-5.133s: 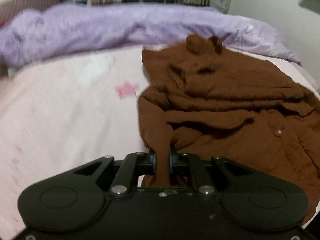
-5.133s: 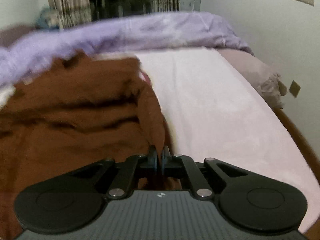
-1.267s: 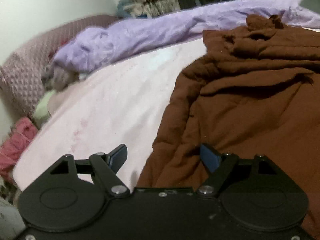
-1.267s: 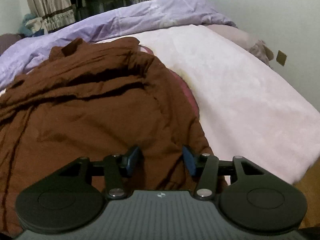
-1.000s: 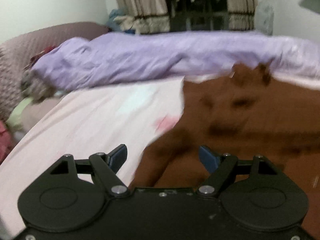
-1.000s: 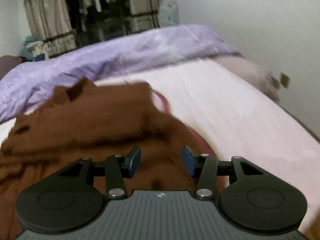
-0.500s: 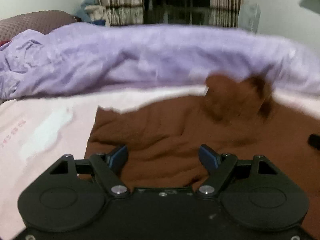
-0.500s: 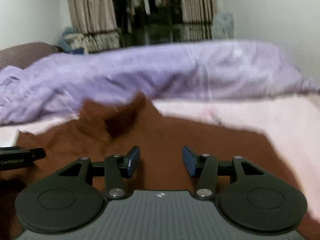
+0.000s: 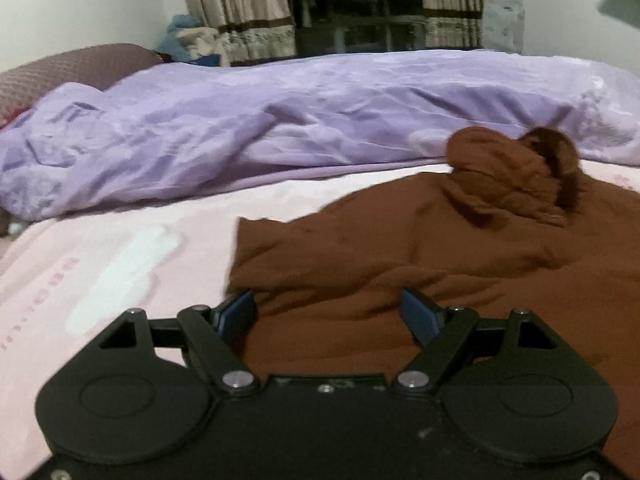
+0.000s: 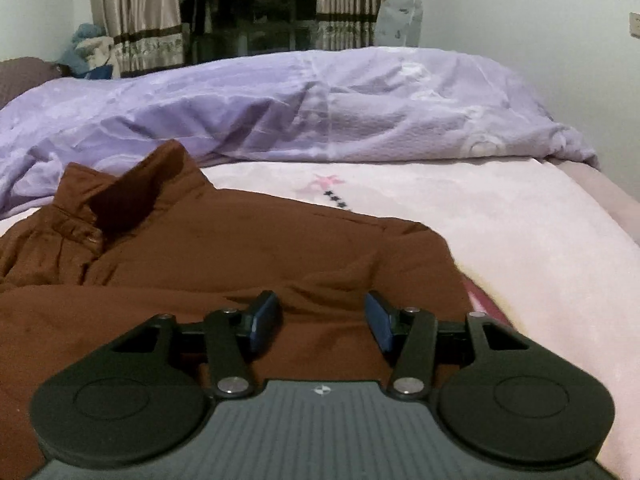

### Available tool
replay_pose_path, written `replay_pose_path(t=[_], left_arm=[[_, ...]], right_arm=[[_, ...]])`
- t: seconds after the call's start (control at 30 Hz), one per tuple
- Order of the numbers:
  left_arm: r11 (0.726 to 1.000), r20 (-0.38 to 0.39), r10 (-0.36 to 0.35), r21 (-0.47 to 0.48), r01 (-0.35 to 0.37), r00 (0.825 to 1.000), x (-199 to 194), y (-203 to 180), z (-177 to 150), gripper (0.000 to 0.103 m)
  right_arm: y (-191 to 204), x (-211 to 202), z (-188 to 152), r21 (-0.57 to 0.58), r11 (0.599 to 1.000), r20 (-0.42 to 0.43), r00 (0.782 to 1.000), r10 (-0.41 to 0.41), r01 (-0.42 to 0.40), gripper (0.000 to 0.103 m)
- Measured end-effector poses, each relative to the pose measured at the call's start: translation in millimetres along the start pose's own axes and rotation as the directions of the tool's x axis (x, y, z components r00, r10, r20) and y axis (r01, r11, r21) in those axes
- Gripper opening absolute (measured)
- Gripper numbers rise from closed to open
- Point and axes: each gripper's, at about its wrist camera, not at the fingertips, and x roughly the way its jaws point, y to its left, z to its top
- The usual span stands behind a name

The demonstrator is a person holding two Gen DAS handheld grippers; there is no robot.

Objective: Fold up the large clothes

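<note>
A large brown button shirt [image 9: 400,264] lies spread on the pink bed sheet [image 9: 120,256], its raised collar [image 9: 504,168] toward the far side. My left gripper [image 9: 330,314] is open and empty, low over the shirt's left shoulder edge. In the right wrist view the shirt [image 10: 240,248] shows its collar [image 10: 132,184] at the left and its right shoulder corner near the middle. My right gripper [image 10: 322,320] is open and empty, low over the shirt near that right edge.
A rumpled purple duvet [image 9: 280,120] runs across the far side of the bed, also in the right wrist view [image 10: 320,108]. Curtains and a dark wardrobe [image 10: 248,12] stand behind. A mauve headboard [image 9: 72,68] is at the far left. The bed's right edge [image 10: 616,200] drops off.
Both grippers let go of the shirt's sleeve ends and opened. They then swung up the shirt toward the collar end and now hover over the shoulders.
</note>
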Motion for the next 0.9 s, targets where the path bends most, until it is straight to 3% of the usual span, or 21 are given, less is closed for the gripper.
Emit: replay_pose_path(t=[0.1, 0.23, 0.27, 0.33, 0.43, 0.57, 0.7, 0.77, 0.83, 0.9], left_arm=[[0.999, -0.016, 0.021, -0.029, -0.021, 1.000, 7.0, 15.0, 0.5, 0.084], [0.985, -0.067, -0.091, -0.153, 0.080, 0.994, 20.0, 42.1, 1.3, 0.086], [0.980, -0.071, -0.111, -0.173, 0.097, 0.991, 21.9, 46.3, 1.5, 0.086], [0.964, -0.067, -0.142, -0.237, 0.122, 0.988, 23.5, 55.4, 3.5, 0.085], [0.941, -0.024, -0.144, -0.314, 0.129, 0.989, 13.1, 63.0, 19.7, 0.081], [0.967, 0.030, -0.153, -0.200, 0.156, 0.988, 6.0, 30.7, 68.1, 0.082], [0.984, 0.080, -0.165, -0.055, 0.170, 0.983, 12.7, -20.5, 70.8, 0.082], [0.982, 0.050, -0.187, 0.024, 0.186, 0.981, 30.3, -43.3, 56.2, 0.083], [0.984, -0.078, -0.141, 0.094, 0.148, 0.987, 55.2, -61.6, 49.9, 0.085], [0.986, -0.061, -0.129, 0.096, 0.134, 0.990, 52.7, -62.4, 50.3, 0.085]], right_arm=[[-20.8, 4.2, 2.3, 0.056, 0.998, 0.000, 1.000, -0.012, 0.012, 0.059], [-35.1, 8.6, 4.7, 0.042, 0.999, -0.010, 1.000, -0.025, 0.025, 0.054], [-34.9, 9.8, 4.5, 0.031, 0.998, -0.010, 0.998, -0.061, 0.061, 0.057], [-37.9, 10.6, 3.3, 0.072, 0.987, -0.011, 0.990, -0.141, 0.142, 0.084], [-43.2, 0.0, 11.2, 0.168, 0.984, 0.035, 0.997, -0.065, 0.059, 0.061], [-21.1, 2.9, 38.9, 0.217, 0.975, 0.093, 0.995, 0.037, -0.057, 0.061], [24.2, 24.6, 39.9, 0.134, 0.979, 0.091, 0.986, 0.141, -0.152, 0.061], [41.6, 36.4, 31.0, 0.064, 0.984, 0.040, 0.986, 0.164, -0.167, 0.061], [49.2, 41.4, 32.0, 0.020, 0.986, -0.002, 0.986, 0.167, -0.167, 0.060], [48.9, 44.0, 32.5, 0.016, 0.987, -0.010, 0.987, 0.160, -0.160, 0.063]])
